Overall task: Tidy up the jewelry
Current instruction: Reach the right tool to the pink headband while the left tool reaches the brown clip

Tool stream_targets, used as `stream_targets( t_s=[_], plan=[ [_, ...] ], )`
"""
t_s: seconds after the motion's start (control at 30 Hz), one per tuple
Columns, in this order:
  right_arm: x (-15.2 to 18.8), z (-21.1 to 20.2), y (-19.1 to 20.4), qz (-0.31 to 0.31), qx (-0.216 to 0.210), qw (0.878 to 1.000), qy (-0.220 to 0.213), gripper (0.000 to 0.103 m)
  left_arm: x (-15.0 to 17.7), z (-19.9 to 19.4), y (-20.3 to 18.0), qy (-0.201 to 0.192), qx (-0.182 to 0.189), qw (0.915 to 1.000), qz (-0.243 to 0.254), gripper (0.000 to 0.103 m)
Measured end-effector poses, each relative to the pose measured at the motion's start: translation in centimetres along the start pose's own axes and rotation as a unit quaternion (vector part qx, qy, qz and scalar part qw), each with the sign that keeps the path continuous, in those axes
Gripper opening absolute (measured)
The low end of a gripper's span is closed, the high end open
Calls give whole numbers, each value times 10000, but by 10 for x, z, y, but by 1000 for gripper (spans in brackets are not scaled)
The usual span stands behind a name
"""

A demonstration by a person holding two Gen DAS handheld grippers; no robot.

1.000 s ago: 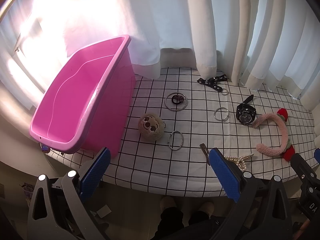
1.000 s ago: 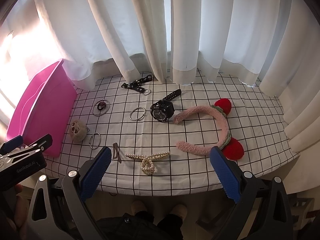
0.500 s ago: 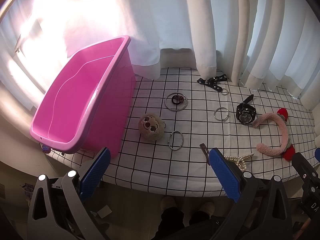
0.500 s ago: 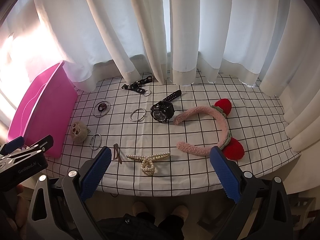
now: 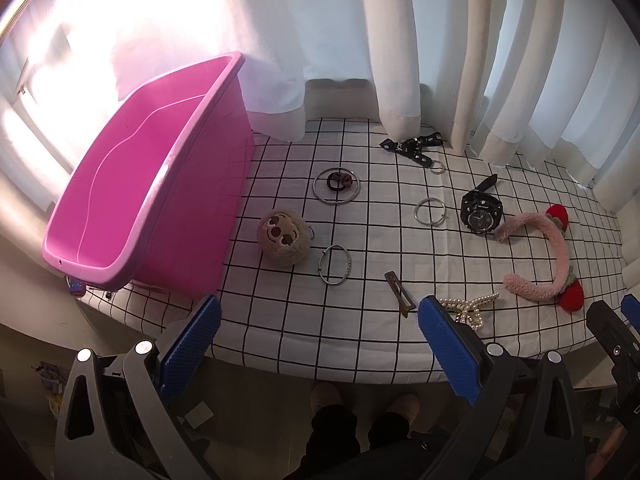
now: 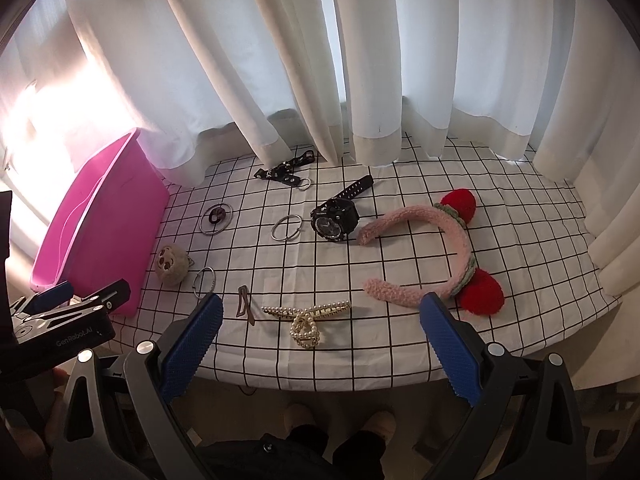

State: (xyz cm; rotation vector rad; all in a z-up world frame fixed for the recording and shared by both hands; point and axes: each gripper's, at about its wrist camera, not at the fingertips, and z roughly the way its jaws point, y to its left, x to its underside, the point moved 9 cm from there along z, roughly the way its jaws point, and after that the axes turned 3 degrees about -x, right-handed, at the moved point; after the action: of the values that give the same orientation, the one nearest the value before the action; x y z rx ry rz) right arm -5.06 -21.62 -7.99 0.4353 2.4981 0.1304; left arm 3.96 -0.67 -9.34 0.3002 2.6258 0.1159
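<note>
Jewelry lies on a checked tablecloth: a pearl hair claw, a brown hair clip, a black watch, a pink headband with red pompoms, metal bangles, a ring with a dark scrunchie, a black strap and a plush sloth head. An empty pink tub stands at the left. My left gripper and right gripper are both open and empty, held over the table's near edge.
White curtains hang along the back of the table. The left gripper also shows at the lower left of the right wrist view. The person's feet are below the table edge.
Both grippers have drifted slightly; the scene shifts a little in both views. Nothing on the table has moved.
</note>
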Motion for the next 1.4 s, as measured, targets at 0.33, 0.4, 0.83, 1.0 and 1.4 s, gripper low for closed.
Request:
stream_targets(
  t_s=[0.33,0.4,0.83,1.0,1.4],
  plan=[
    [20,7,-67,323,130,9989,-310,94,31,37,-20,140,77,9998,128,97],
    [23,13,-80,186,327,9989,-268,94,37,46,-25,140,161,9997,140,97],
    [42,74,-162,543,763,9940,570,94,61,100,-44,408,348,9982,-281,97],
    [32,92,-168,433,695,9950,574,94,58,114,-53,399,317,9979,-396,97],
    [13,137,-184,162,876,9935,709,94,48,153,-71,617,305,9934,-919,97]
  ],
)
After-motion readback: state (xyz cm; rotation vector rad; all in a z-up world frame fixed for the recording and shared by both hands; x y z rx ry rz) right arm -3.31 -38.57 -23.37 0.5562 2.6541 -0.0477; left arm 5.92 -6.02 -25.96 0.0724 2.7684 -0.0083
